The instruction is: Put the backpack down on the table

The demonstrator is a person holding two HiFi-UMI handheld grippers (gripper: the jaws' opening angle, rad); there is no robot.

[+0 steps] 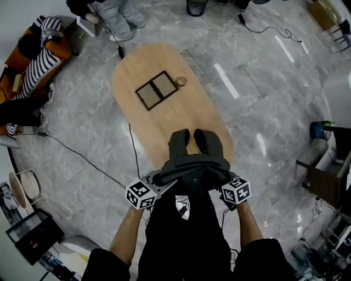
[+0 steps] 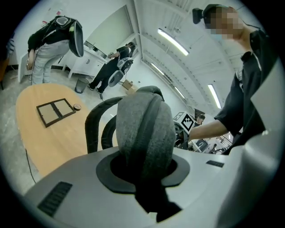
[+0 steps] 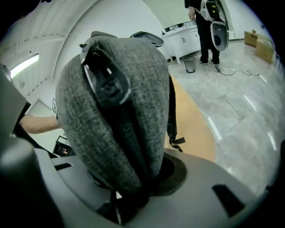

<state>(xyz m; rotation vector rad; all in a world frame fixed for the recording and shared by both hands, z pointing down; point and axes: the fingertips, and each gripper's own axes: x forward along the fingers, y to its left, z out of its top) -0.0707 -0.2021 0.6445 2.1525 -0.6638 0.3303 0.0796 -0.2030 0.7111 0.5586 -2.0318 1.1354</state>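
Observation:
A grey backpack [image 1: 194,159] hangs over the near end of the oval wooden table [image 1: 164,118], its black shoulder straps [image 1: 200,140] facing up. My left gripper [image 1: 162,178] is shut on the bag's left side and my right gripper [image 1: 222,176] on its right side. In the left gripper view a bunched fold of the backpack [image 2: 144,133] fills the jaws of the left gripper [image 2: 147,171], with the table [image 2: 44,138] below. The right gripper [image 3: 133,178] clamps another fold of the backpack [image 3: 116,111] that carries a black buckle [image 3: 107,84]. I cannot tell whether the bag's bottom touches the table.
A dark double frame [image 1: 157,89] and a small ring [image 1: 181,81] lie on the table's far half. A black cable [image 1: 82,156] runs over the marble floor at the left. A person [image 1: 118,16] stands beyond the far end. Shelving [image 1: 329,170] stands at the right.

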